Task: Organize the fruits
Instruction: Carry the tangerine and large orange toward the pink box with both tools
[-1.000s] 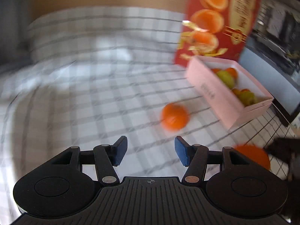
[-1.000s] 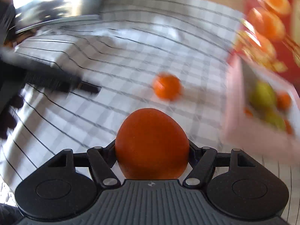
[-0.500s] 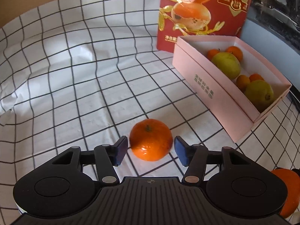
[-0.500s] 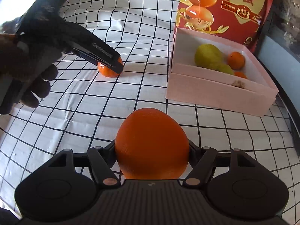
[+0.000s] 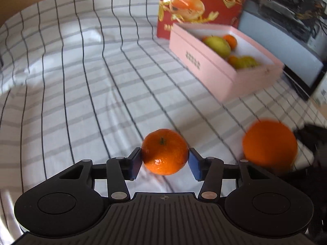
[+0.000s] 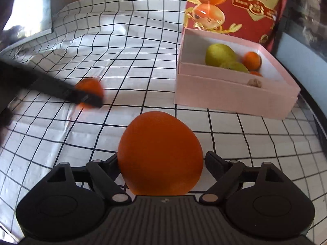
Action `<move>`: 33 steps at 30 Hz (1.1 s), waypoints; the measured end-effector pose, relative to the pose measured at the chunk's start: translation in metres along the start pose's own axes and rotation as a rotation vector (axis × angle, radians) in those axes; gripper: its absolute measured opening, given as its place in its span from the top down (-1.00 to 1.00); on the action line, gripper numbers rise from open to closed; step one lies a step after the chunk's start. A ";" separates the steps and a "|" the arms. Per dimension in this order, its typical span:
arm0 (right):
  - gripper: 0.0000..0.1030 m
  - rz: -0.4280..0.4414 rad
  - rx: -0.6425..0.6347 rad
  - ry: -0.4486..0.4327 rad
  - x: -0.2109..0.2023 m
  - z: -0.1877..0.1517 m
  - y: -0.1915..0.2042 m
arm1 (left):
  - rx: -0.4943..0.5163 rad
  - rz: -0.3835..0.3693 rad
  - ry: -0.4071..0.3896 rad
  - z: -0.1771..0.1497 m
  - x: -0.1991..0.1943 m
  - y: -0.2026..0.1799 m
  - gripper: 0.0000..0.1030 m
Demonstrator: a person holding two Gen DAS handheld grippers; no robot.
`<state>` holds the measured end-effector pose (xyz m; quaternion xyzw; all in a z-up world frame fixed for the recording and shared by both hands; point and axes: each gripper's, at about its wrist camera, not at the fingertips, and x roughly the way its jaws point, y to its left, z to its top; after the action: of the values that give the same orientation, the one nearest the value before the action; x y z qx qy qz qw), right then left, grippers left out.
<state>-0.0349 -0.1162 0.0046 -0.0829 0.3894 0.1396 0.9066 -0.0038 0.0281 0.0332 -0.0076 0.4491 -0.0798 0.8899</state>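
My left gripper point(image 5: 164, 161) is shut on a small mandarin point(image 5: 164, 151), held just above the checked cloth. My right gripper point(image 6: 161, 160) is shut on a large orange point(image 6: 160, 155); that orange also shows blurred at the right of the left wrist view point(image 5: 269, 143). The pink box point(image 6: 235, 94) stands at the right and holds yellow-green pears point(image 6: 220, 56) and small mandarins point(image 6: 252, 60). The box also shows in the left wrist view point(image 5: 208, 69). In the right wrist view the left gripper point(image 6: 90, 100) is a dark blur around the mandarin point(image 6: 90, 85).
A red bag printed with oranges point(image 6: 235, 6) stands behind the box, also in the left wrist view point(image 5: 200, 6). The white cloth with a black grid point(image 5: 81, 81) covers the table and is wrinkled at the left. A dark screen point(image 5: 286, 30) stands at the right.
My left gripper has closed its pads onto the small mandarin and lifted it slightly. My right gripper keeps hold of the large orange and has moved closer to the pink box.
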 end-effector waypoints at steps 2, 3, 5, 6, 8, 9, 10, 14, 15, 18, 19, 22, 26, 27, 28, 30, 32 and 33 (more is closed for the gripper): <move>-0.70 -0.001 0.002 -0.005 0.000 -0.001 -0.001 | -0.031 -0.001 -0.011 -0.009 -0.007 0.000 -0.05; -0.71 -0.003 0.000 -0.009 0.000 -0.002 0.000 | -0.050 -0.002 -0.009 -0.012 -0.010 0.001 -0.05; -0.77 0.000 0.001 -0.007 0.000 -0.003 -0.001 | -0.082 -0.008 -0.004 -0.015 -0.013 0.003 -0.05; -0.84 0.005 -0.002 -0.002 0.000 -0.003 -0.001 | -0.101 -0.011 -0.003 -0.016 -0.013 0.004 -0.05; -0.95 0.016 -0.014 0.003 0.001 -0.005 -0.001 | -0.148 -0.041 0.013 -0.019 -0.011 0.008 -0.05; -0.99 0.017 -0.013 0.001 0.001 -0.006 0.000 | -0.156 -0.044 0.003 -0.020 -0.012 0.008 -0.05; -1.00 0.018 -0.015 -0.003 0.000 -0.007 0.000 | -0.155 -0.041 -0.001 -0.021 -0.012 0.008 -0.05; -1.00 0.014 -0.006 0.003 -0.002 -0.008 -0.001 | -0.152 -0.025 -0.009 -0.023 -0.012 0.004 -0.05; -1.00 0.012 -0.003 0.009 -0.002 -0.008 -0.001 | -0.153 -0.023 -0.010 -0.022 -0.011 0.004 -0.05; -1.00 0.013 -0.004 0.022 -0.002 -0.008 -0.001 | -0.169 -0.021 -0.006 -0.020 -0.009 0.005 -0.05; -1.00 0.021 -0.017 0.033 -0.002 -0.006 -0.001 | -0.174 -0.019 -0.003 -0.020 -0.009 0.005 -0.05; -0.99 0.050 -0.036 0.071 -0.001 -0.001 -0.004 | -0.167 -0.012 0.005 -0.018 -0.008 0.005 -0.05; -0.84 0.050 -0.002 0.078 -0.004 0.001 -0.011 | -0.143 0.003 0.020 -0.017 -0.007 0.002 -0.03; -0.84 0.051 -0.003 0.079 -0.005 0.000 -0.013 | -0.140 0.006 0.024 -0.016 -0.006 0.002 -0.03; -0.84 0.051 -0.007 0.080 -0.007 0.000 -0.015 | -0.141 0.007 0.029 -0.016 -0.006 0.002 -0.03; -0.84 0.049 -0.021 0.083 -0.012 -0.003 -0.016 | -0.146 0.005 0.038 -0.014 -0.005 0.003 -0.03; -0.84 0.042 -0.037 0.083 -0.017 -0.006 -0.017 | -0.156 -0.001 0.043 -0.014 -0.005 0.005 -0.03; -0.84 0.036 -0.046 0.080 -0.020 -0.008 -0.017 | -0.164 -0.003 0.044 -0.013 -0.005 0.006 -0.03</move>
<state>-0.0482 -0.1379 0.0143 -0.1022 0.4237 0.1613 0.8855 -0.0168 0.0353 0.0288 -0.0795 0.4735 -0.0443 0.8761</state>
